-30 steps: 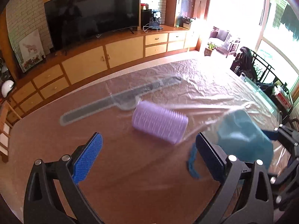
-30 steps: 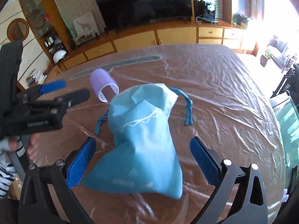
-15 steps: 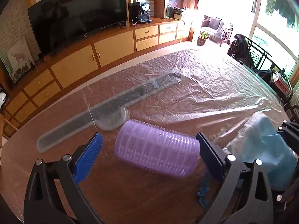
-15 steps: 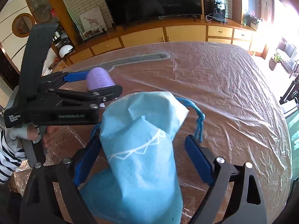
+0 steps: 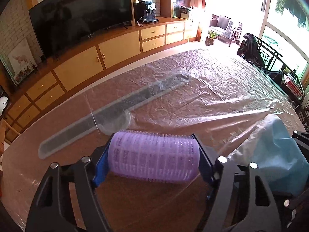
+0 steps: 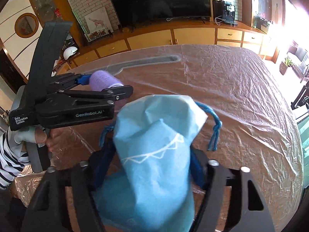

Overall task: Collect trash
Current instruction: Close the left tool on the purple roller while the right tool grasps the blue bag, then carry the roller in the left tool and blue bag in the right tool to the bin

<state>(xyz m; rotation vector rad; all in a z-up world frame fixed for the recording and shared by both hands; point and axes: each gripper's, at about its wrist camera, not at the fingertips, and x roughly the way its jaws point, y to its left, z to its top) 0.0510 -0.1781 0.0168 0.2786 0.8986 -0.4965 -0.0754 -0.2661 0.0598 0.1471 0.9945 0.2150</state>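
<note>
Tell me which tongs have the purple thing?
The left tongs. Their jaws are closing on the ends of the purple roller. The right tongs are closing on the blue bag instead.

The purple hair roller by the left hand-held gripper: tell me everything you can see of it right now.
The purple hair roller is a translucent lilac plastic cylinder, ribbed and covered in tiny bristles, apparently hollow. It lies on its side across the left hand-held gripper, one blue pad at each end as the jaws are closing on it endwise. It sits low over the plastic-covered table; whether it touches the table I cannot tell. The right wrist view shows it just beyond the blue drawstring bag, apart from it.
</note>
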